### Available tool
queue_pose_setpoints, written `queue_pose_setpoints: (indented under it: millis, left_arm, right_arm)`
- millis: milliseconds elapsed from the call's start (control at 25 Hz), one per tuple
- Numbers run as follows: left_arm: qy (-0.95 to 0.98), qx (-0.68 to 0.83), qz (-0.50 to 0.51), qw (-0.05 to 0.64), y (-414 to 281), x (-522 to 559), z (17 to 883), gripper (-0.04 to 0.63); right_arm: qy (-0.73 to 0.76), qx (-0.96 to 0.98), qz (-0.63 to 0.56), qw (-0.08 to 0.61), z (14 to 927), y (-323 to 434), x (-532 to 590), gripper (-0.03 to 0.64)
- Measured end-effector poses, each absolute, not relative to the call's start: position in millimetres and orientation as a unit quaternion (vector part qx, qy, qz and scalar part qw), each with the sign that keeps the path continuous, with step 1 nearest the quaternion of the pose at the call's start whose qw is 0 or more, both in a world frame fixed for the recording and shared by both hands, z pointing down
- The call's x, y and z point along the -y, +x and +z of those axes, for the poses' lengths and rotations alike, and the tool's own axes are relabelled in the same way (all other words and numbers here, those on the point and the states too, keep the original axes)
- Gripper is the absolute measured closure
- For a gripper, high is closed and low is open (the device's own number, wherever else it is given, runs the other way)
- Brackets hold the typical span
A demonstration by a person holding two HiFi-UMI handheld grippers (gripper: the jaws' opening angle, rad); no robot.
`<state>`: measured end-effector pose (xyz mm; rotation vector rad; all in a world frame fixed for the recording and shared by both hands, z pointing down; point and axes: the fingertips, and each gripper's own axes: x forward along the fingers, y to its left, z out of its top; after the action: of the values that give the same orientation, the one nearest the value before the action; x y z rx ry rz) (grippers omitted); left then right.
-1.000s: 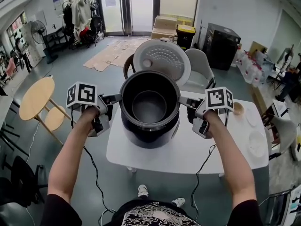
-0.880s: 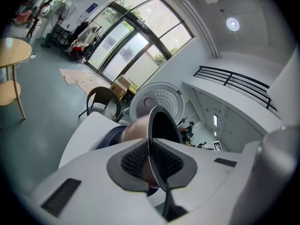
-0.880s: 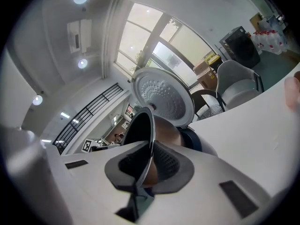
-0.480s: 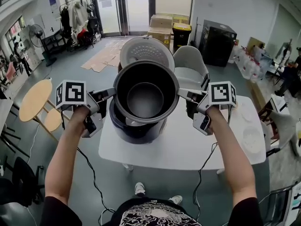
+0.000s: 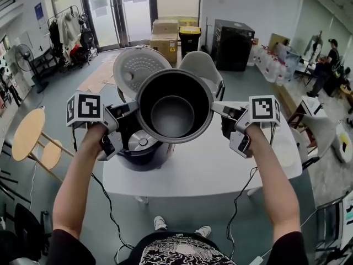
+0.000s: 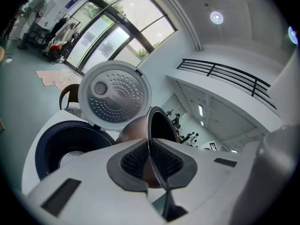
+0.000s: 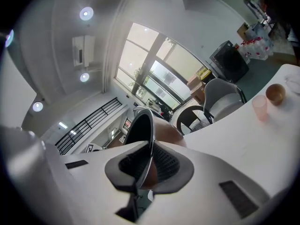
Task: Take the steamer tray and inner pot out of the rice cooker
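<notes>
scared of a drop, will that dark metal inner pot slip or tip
Likely stiff: the dark round metal inner pot hangs undeformed between left gripper and right gripper. Its thin glossy rim looks slippery; it might pivot.

The inner pot [image 5: 174, 105] in my jaws is metal: matt dark grey inside, with a thin bright rim and a coppery gloss outside. My left gripper [image 6: 157, 165] and right gripper [image 7: 146, 167] have matt white plastic shells and ribbed black pads [image 6: 133, 162]. The rice cooker [image 5: 138, 154], lower left of centre, is glossy dark plastic. The bench [image 5: 209, 173] is smooth white.

Inner pot [image 6: 164, 125] rim tight in hand-held gripper [image 6: 151, 161] — rice cooker [image 6: 70, 135] beyond.
</notes>
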<state>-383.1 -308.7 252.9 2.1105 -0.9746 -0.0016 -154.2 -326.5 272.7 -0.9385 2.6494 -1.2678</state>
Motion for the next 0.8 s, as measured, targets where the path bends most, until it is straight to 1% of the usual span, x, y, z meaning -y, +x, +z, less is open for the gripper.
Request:
queue_pose_setpoints:
  millis: [120, 280, 440, 600, 680, 800]
  left_arm:
    - [0.842, 0.363, 0.011, 0.399, -310.5, 312.7, 274.9, 0.558]
    - [0.853, 0.333, 0.028, 0.401, -236.5, 326.7, 296.6, 0.557]
    - [0.855, 0.309, 0.047, 0.413, -156.9, 337.5, 294.8, 0.557]
    - [0.855, 0.292, 0.065, 0.424, -53.8, 312.4, 290.5, 0.557]
    - [0.855, 0.284, 0.073, 0.429, -25.2, 313.4, 304.6, 0.557]
    - [0.853, 0.272, 0.087, 0.437, -14.4, 333.8, 324.8, 0.557]
  right_arm:
    - [-0.329, -0.851, -0.408, 0.037, 294.3, -80.0, 319.8, 0.575]
    - [-0.365, -0.834, -0.410, 0.052, 315.4, -5.0, 317.2, 0.577]
    - [-0.390, -0.811, -0.429, 0.073, 311.5, 71.5, 312.1, 0.578]
    - [-0.414, -0.797, -0.433, 0.080, 305.2, 174.7, 277.5, 0.578]
    - [-0.425, -0.787, -0.439, 0.087, 318.2, 202.4, 273.6, 0.579]
    - [-0.441, -0.771, -0.450, 0.094, 335.5, 212.3, 288.0, 0.580]
